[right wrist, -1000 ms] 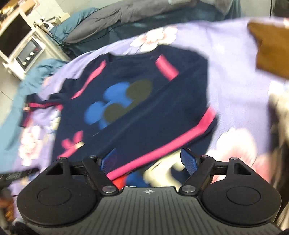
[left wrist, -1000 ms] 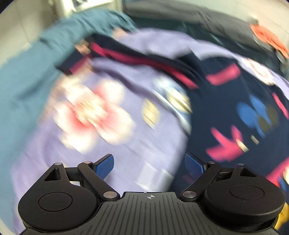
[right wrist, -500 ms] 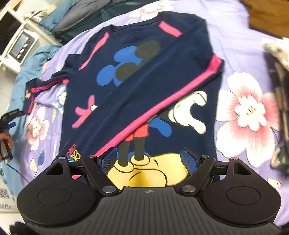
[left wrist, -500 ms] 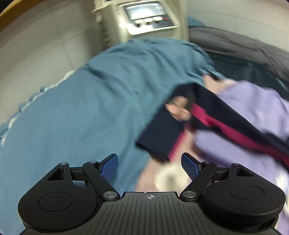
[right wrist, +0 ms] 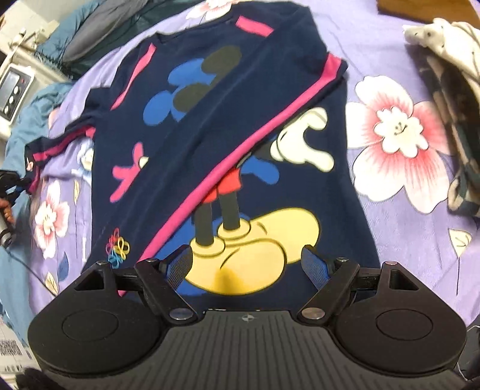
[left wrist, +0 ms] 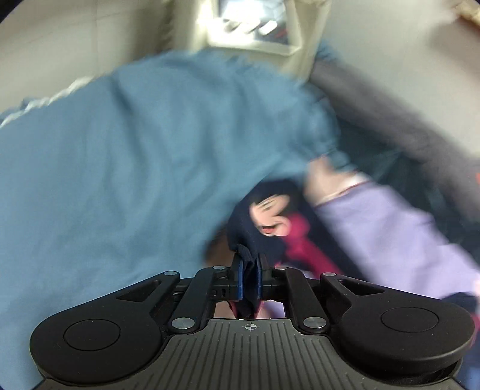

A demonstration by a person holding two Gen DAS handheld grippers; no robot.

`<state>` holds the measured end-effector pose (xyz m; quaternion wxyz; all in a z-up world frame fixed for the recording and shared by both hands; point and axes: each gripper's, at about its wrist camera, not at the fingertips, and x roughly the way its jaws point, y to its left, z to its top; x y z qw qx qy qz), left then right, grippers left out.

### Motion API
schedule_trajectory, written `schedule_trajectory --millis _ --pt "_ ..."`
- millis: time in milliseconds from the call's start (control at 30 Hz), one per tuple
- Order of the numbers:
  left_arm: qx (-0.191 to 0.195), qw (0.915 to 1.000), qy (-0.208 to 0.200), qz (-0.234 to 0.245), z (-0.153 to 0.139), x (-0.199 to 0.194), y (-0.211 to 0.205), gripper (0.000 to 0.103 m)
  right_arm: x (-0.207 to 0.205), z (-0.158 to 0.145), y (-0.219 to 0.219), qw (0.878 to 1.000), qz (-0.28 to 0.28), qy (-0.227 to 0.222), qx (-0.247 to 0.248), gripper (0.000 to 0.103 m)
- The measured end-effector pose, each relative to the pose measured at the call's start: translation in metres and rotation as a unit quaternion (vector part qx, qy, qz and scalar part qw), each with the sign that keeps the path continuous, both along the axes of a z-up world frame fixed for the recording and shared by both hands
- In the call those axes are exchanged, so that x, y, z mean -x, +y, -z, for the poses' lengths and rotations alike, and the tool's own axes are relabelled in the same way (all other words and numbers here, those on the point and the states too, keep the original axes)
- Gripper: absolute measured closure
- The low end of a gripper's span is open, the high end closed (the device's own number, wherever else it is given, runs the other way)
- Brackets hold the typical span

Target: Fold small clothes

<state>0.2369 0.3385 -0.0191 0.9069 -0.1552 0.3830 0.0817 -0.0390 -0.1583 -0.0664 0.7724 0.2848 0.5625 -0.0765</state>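
Note:
A navy sweatshirt [right wrist: 210,144] with pink stripes and a cartoon mouse print lies spread on a purple flowered sheet [right wrist: 396,144]. One sleeve is folded diagonally across its front. My right gripper [right wrist: 247,264] is open and empty, hovering over the yellow shoes at the hem. My left gripper [left wrist: 249,277] is shut on the cuff of the other sleeve [left wrist: 264,228], at the left edge of the sheet. It also shows in the right wrist view [right wrist: 12,186] at the far left, next to the sleeve end [right wrist: 39,156].
A blue blanket [left wrist: 120,168] lies left of the sheet. A white appliance [left wrist: 258,27] stands behind it. Grey bedding [left wrist: 390,114] lies at the back. A pile of other clothes [right wrist: 450,105] sits at the right, brown cloth [right wrist: 420,9] beyond it.
My left gripper swung left to the sleeve end and closed on the cuff. My right gripper pulled back toward the hem and stayed open.

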Motion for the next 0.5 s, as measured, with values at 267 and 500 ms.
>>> schedule_trajectory --millis 267,500 --pt "0.083 0.9148 -0.039 0.393 -0.111 0.116 -0.187 0.055 -0.008 0.005 -0.016 1.000 0.004 -0.015 -0.013 0.021" --pt "0.088 0.7926 0.111 0.593 -0.024 0.215 -0.360 0.054 0.003 0.005 -0.039 0.999 0.026 -0.015 -0.015 0.021"
